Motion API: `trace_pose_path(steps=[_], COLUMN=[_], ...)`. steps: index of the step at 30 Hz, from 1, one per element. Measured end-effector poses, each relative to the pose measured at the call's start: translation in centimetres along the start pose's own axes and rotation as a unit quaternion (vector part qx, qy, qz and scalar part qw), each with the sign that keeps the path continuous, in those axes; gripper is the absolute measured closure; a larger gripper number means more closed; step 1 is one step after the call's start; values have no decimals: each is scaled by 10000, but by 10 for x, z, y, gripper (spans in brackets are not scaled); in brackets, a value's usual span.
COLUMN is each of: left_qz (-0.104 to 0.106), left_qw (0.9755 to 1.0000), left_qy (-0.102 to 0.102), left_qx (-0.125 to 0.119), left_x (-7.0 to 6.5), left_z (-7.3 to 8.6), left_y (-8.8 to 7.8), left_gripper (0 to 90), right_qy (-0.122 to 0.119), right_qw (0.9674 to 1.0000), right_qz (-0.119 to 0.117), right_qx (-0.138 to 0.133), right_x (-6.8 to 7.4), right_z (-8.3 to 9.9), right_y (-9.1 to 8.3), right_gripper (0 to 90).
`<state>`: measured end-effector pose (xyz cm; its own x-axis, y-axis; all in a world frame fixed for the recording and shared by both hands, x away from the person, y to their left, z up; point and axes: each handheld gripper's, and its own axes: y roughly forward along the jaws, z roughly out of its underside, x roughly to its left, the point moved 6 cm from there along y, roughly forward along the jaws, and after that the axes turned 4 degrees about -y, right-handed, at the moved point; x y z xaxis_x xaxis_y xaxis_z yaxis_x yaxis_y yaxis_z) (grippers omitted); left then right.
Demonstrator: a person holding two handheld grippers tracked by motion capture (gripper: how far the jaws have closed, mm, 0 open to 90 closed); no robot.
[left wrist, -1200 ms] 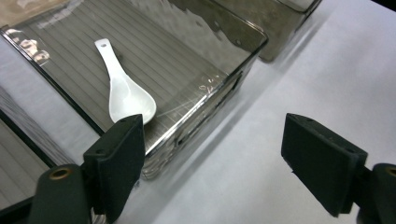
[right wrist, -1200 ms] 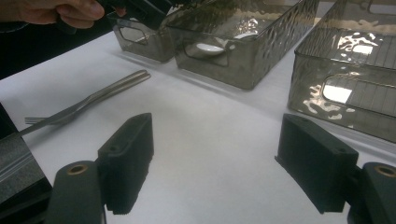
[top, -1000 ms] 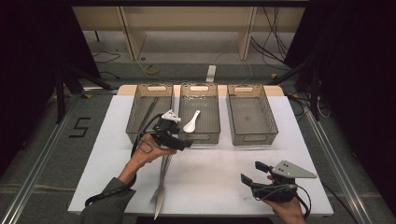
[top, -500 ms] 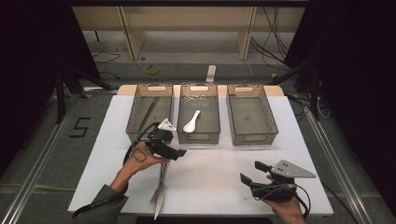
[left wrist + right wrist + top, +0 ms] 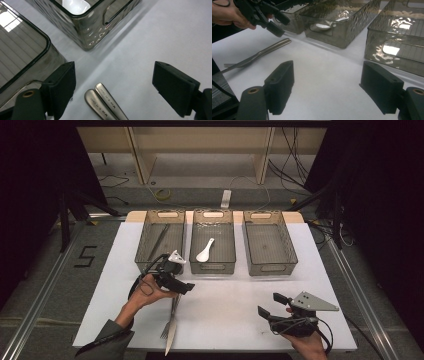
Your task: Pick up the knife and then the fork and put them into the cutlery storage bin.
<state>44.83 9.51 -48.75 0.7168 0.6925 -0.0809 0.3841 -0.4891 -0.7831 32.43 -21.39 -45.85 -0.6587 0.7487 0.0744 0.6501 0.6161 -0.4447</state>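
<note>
**A:** At the near left of the white table (image 5: pixel 230 305), the left gripper (image 5: pixel 113 85) hangs with jaws spread wide and empty over the handle ends of a fork (image 5: pixel 170 322) and a knife (image 5: pixel 169 340), which lie side by side on the tabletop. What has changed?

**B:** It has drawn back from the middle bin (image 5: pixel 213 241) toward the person, and now sits lower over the cutlery. The right gripper (image 5: pixel 327 87), jaws wide and holding nothing, has stayed at the near right corner.

**A:** And beyond?

**B:** Three smoky bins stand in a row; a white spoon (image 5: pixel 205 251) lies in the middle one, and a dark utensil in the left bin (image 5: pixel 161 240) is too dim to identify.

**A:** Anything cut off?

**B:** In the left gripper view only the two handle tips appear; from above, the gripper covers those ends.
</note>
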Motion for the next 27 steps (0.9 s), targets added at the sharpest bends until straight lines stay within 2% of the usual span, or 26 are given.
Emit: trace_pose_path(steps=[5, 7, 10, 14, 16, 19, 23, 27], left_qz=[58, 137, 261, 152, 205, 246, 173, 221], left_qw=[10000, 9999, 9996, 9997, 9994, 9987, 9965, 9947], left_qy=[11, -18, 48, 122, 192, 258, 333, 324], left_qx=[2, 15, 48, 170, 223, 359, 743, 946], left_x=[0, 0, 0, -1, -2, -3, 0, 1], left_z=[0, 0, 1, 3, 4, 7, 16, 21], left_y=[2, 3, 4, 7, 8, 14, 22, 25], left_gripper=[213, 291, 425, 605, 683, 777, 885, 889], right_qy=[6, 16, 25, 15, -5, -15, -15, -32], right_qw=[10000, 10000, 10000, 10000, 10000, 10000, 10000, 10000], right_qz=[1, -2, -19, -22, -23, -20, -17, -20], right_qx=[-2, 9, 2, 2, 14, 19, 16, 29], right_x=[-1, -1, -1, -1, 0, 0, 1, 1], right_z=[0, 0, 0, 0, 0, 0, 0, 0], right_y=[1, 1, 0, 0, 1, 1, 1, 1], right_gripper=[277, 277, 277, 277, 277, 277, 277, 277])
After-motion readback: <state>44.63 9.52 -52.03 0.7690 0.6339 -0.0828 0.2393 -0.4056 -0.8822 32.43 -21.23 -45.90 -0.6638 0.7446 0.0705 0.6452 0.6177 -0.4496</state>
